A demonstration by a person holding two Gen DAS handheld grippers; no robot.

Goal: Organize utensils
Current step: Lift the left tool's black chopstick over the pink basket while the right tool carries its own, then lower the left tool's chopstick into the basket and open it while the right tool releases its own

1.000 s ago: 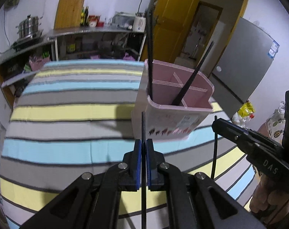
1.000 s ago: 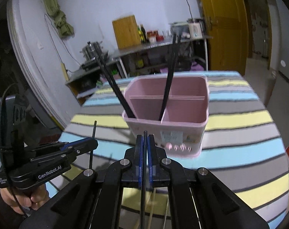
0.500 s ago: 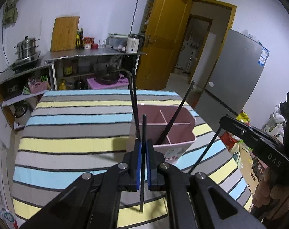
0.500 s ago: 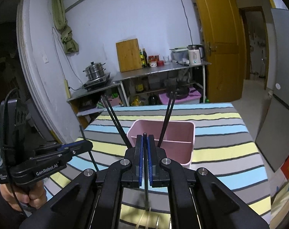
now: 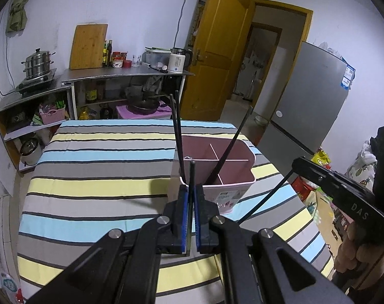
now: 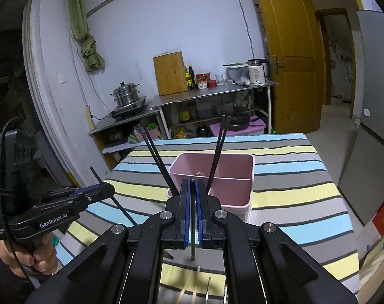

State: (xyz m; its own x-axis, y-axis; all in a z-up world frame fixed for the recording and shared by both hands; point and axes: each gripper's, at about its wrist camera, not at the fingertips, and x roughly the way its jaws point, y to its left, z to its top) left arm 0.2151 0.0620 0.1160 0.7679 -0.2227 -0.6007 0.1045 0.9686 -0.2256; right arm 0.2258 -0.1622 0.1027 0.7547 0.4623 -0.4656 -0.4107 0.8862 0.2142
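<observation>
While fingers clamp, L gripper (image 5: 189,211) & R gripper (image 6: 192,211) each hold a chopstick.

right gripper (image 6: 192,190) with blue pads clamped on a thin black chopstick (image 6: 193,230), held upright above the striped tablecloth (image 6: 293,197). beyond it, a pink plastic divided utensil holder (image 6: 239,177) with black chopsticks (image 6: 156,157) leaning out. at left, left gripper (image 6: 100,190) pinching another black chopstick (image 6: 108,192), gripped by a hand (image 6: 29,258). pale utensil tips (image 6: 194,286) at bottom edge.
</observation>
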